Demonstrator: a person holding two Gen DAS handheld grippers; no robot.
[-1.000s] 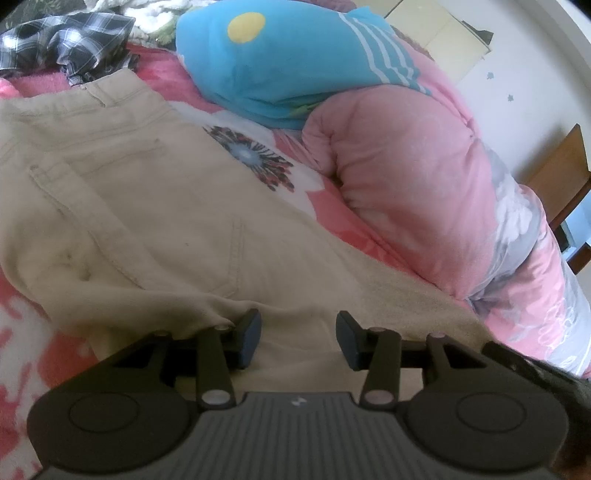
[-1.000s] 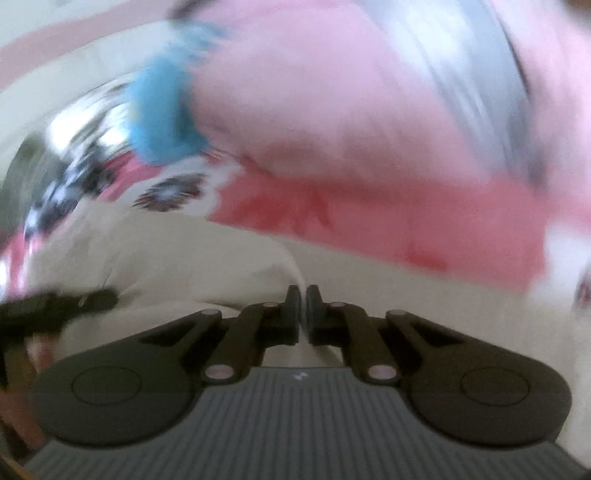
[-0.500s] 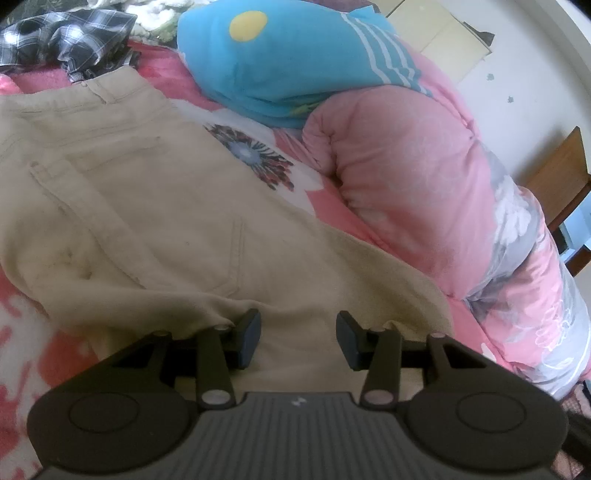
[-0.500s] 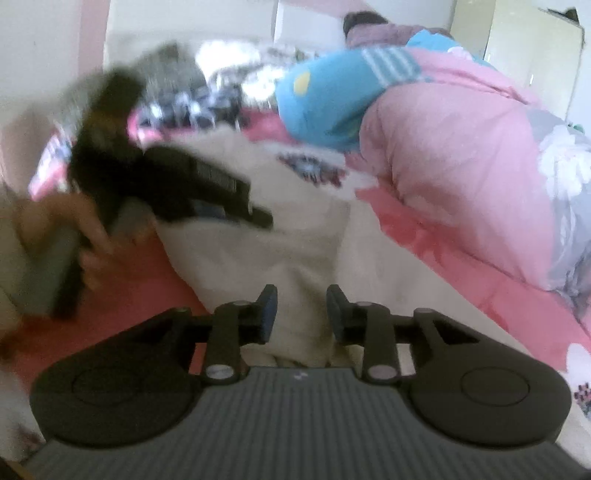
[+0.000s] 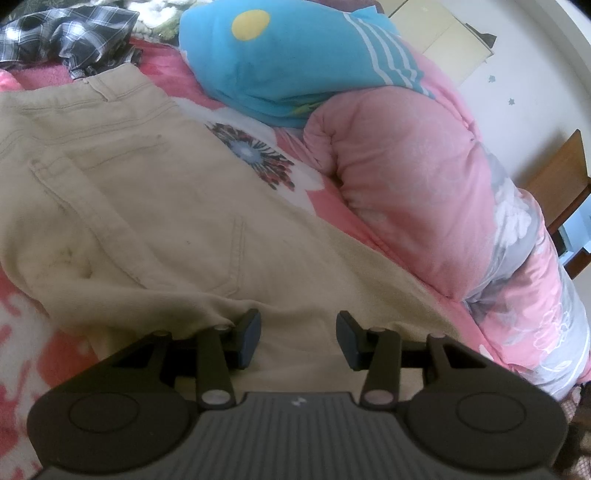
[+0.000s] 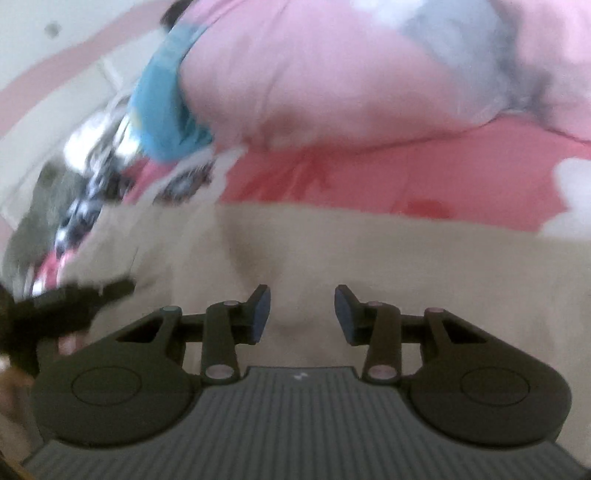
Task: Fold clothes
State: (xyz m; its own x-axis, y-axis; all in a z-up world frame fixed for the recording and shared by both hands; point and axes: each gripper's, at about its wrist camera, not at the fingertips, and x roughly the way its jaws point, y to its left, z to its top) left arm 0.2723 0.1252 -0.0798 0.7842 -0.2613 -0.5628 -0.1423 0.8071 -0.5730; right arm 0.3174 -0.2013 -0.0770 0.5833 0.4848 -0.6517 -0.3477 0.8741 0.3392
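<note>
Pink is pretty much everything here: the bed (image 5: pixel 22 332) has a pink floral sheet, and a big rolled-up pink quilt (image 5: pixel 424 192) runs along its far edge, with a blue pillow (image 5: pixel 295 62) leaning on the quilt's end near the head of the bed. A plaid shirt (image 5: pixel 74 33) is bunched up at the head corner.

The trousers (image 5: pixel 147 206) are beige, a bit grubby and wrinkled, lying flat in the middle of the bed. Long axis runs roughly along the bed, parallel to the quilt: waistband up toward the plaid shirt, legs stretching the other way. You can see the seams and a pocket outline, and the near edge is rucked into a loose fold.

Left gripper (image 5: pixel 298 336) sits right at that rucked near edge, jaws apart, one pad just touching the fold, nothing pinched.

Right gripper (image 6: pixel 302 312) is over the leg part of the trousers, view's blurry. Its jaws have just been opening and stand apart now, bare cloth below the gap, nothing clamped.
</note>
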